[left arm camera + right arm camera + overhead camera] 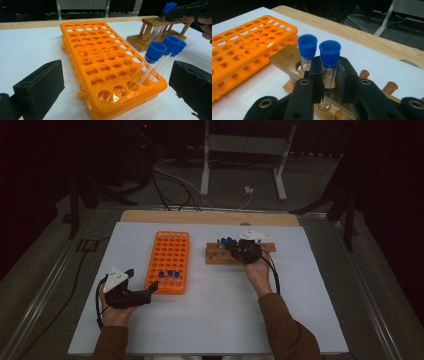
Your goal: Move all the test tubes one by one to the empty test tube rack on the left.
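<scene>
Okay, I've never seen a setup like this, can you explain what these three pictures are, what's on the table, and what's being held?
A person sits at a white table with a hand-held two-jaw gripper in each hand. One picture is taken from above; the other two come from cameras riding on each gripper, looking along its black jaws.

On the table lie an orange tube rack holding three blue-capped tubes at its near end, and a wooden rack with two more.

The right gripper is shut on one blue-capped tube that stands in the wooden rack, with the second tube beside it. The left gripper is open, holding nothing, beside the orange rack.
</scene>
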Demonstrator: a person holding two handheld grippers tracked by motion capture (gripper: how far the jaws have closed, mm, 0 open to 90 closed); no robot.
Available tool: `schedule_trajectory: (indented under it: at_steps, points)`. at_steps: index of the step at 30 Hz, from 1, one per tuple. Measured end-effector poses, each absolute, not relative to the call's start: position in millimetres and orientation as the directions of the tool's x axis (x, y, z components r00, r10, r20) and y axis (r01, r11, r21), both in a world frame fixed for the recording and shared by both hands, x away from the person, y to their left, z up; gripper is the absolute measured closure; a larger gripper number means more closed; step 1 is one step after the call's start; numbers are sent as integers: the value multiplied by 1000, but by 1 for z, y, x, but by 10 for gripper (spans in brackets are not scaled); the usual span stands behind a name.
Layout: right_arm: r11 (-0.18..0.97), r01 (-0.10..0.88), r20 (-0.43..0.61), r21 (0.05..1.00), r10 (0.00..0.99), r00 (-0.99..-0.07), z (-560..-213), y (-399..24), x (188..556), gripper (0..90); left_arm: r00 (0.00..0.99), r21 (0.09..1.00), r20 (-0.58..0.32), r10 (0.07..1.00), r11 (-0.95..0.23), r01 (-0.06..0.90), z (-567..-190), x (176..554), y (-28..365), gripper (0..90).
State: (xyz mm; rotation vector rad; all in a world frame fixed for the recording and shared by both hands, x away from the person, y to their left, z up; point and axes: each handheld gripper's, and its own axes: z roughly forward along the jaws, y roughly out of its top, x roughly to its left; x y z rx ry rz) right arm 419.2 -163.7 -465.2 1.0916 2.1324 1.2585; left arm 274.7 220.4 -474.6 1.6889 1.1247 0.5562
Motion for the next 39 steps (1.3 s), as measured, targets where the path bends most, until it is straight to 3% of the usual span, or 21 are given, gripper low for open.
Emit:
schedule_trajectory:
  at_steps: [39]
  points:
    - [240,311,-4,920,796,-605,-416,-175,404,768,466,900,-135,875,-89,427,-476,275,219,6]
